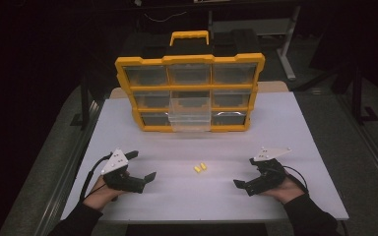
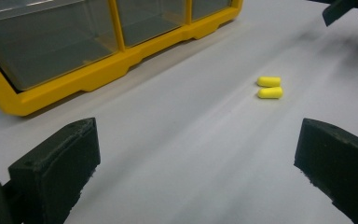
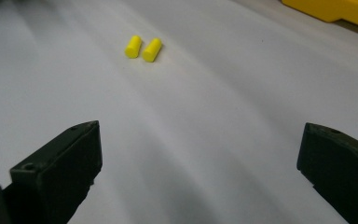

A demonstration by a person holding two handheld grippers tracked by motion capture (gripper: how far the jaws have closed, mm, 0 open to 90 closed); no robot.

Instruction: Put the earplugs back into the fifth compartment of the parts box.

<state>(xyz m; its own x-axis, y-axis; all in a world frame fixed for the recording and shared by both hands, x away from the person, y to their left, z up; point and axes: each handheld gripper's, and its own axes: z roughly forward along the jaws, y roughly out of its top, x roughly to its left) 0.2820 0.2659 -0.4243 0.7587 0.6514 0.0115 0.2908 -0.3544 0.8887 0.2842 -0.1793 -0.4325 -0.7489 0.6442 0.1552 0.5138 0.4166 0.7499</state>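
Earplugs: two small yellow foam earplugs [image 1: 200, 168], cylinder-shaped, lie side by side and just touching on the white table [image 1: 295, 123], roughly midway between the two grippers; also seen ahead of the jaws in the left gripper view [image 2: 269, 87] and the right gripper view [image 3: 143, 48]
Left gripper: black two-jaw left gripper [image 1: 141, 165] with a grey three-cornered plate on top, held low over the near left of the table; jaws spread wide with nothing between them, pointed toward the plugs
Right gripper: black two-jaw right gripper [image 1: 246, 172], same build, held low at the near right; jaws likewise wide apart and empty, angled in toward the plugs
Cabinet: yellow plastic organiser cabinet with a grid of clear drawers [image 1: 190, 93] stands upright at the far side of the table, carry handle on top, well apart from the plugs
Drawer: clear plastic centre drawer [image 1: 190, 112] is pulled out toward the person, the rest look pushed in; judged to be the place meant for the plugs
Placement reasoning: both grippers flank the plugs at a similar stand-off, jaws pre-opened, so either could make the pick; plugs sit in front of the open drawer, giving a short straight carry
Step in hand: judged as pre-grasp, nothing yet touched
Risk: plugs are small, light and round, so a jaw closing off-centre may roll or nudge the neighbour away
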